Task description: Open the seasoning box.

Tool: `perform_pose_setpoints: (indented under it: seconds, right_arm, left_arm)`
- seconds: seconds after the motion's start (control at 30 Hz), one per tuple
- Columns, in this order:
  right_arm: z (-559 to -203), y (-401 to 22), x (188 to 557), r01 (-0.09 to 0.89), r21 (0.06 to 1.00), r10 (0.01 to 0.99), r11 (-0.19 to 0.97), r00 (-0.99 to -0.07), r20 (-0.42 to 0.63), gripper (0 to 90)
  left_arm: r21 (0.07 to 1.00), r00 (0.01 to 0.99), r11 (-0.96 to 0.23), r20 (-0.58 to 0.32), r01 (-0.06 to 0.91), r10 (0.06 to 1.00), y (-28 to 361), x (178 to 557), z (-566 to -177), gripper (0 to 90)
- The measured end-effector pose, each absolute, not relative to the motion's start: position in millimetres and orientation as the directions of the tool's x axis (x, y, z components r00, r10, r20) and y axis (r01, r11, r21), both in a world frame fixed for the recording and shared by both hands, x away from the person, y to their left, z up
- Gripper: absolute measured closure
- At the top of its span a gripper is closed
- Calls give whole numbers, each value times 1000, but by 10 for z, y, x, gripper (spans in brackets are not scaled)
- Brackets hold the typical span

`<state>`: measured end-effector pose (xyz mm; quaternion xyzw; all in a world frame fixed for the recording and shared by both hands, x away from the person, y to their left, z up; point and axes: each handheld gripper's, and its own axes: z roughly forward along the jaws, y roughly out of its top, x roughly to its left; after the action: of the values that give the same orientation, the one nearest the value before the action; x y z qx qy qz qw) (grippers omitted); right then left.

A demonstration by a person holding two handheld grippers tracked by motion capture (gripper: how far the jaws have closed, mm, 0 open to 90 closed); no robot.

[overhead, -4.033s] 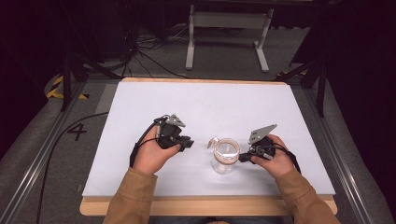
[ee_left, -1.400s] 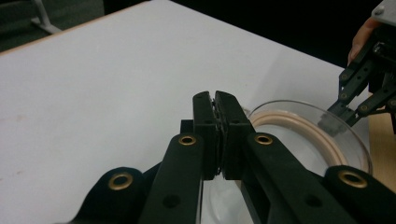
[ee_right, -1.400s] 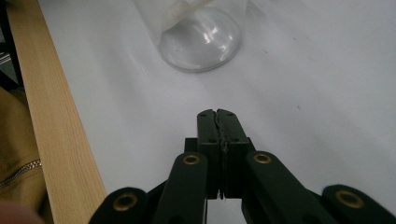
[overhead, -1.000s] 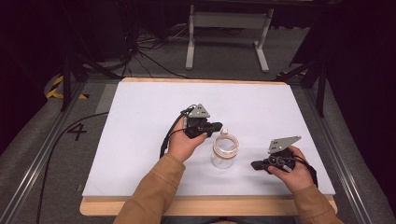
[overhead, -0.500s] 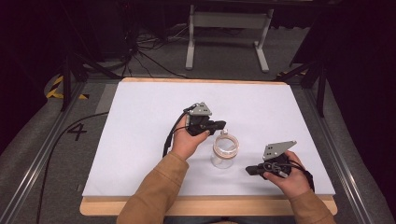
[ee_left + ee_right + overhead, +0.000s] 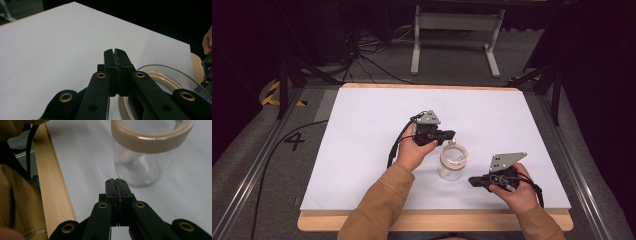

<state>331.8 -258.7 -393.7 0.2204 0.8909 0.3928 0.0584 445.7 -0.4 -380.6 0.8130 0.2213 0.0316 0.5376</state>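
jar (image 6: 452, 162) at lower centre of the high view, upright, clear, tan-rimmed | I read it as rigid, slick, breakable; I'd pinch the rim | left gripper (image 6: 448, 134) jaws together, empty | right gripper (image 6: 472, 181) likewise

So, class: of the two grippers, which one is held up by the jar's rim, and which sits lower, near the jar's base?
The left gripper is at the rim of the jar. The right gripper sits lower, pointing at its base. Both are shut.
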Motion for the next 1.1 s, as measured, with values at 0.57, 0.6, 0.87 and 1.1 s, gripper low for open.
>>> perform_pose_setpoints:
  seconds: [0.57,0.6,0.87,1.1]
  right_arm:
    - [-3897,-2437,3342,337,802,440,493,-892,105,900]
    - [-3893,-2434,3340,337,804,441,491,-892,105,900]
    - [-3839,-2469,3364,326,846,466,422,-878,106,900]
    - [-3807,-2544,3416,332,886,512,324,-849,131,900]
  left_arm:
    - [883,898,-334,-184,330,400,-11,4473,-3822,896]
    - [883,896,-332,-185,332,404,-17,4473,-3829,896]
    - [884,895,-328,-189,335,404,-18,4478,-3840,898]
    - [885,895,-325,-189,333,404,-2,4469,-3845,897]
